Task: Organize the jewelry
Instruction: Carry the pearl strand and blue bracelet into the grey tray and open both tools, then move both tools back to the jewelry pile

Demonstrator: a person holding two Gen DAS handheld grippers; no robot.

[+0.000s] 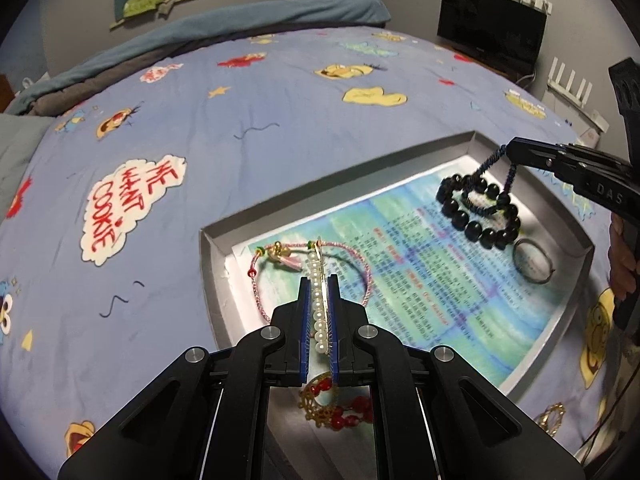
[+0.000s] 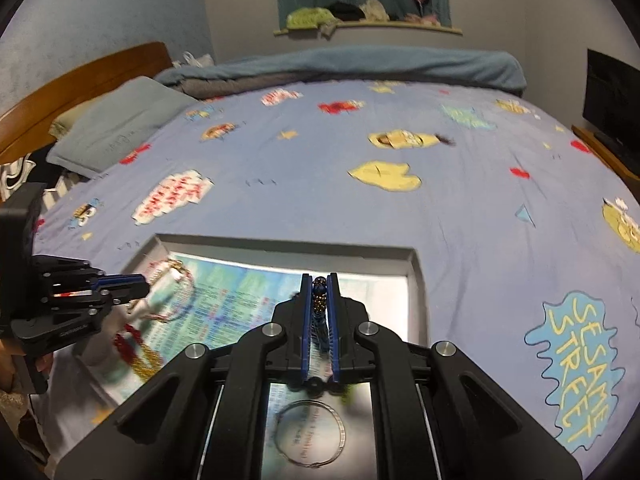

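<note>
Left wrist view: my left gripper (image 1: 319,280) pinches the pearl piece (image 1: 317,300); my right gripper (image 1: 510,148) clamps the blue cord (image 1: 486,166), which may snag the black beads (image 1: 478,212) near the tray's (image 1: 212,272) far corner.

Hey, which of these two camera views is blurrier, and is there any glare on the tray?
Right wrist view: motion blur smears the left hand-held gripper and the red beads. Left wrist view: sharp; the pearl strand and black bead bracelet read clearly. The tray liner's bare margins look washed-out white in both views; fisheye bends both.

"WE WANT COOKIE" cloud (image 1: 132,208) on bedsheet (image 1: 280,120), "SESAME STREET" patch (image 2: 576,368), "DAS" on right claw (image 1: 510,148)
</note>
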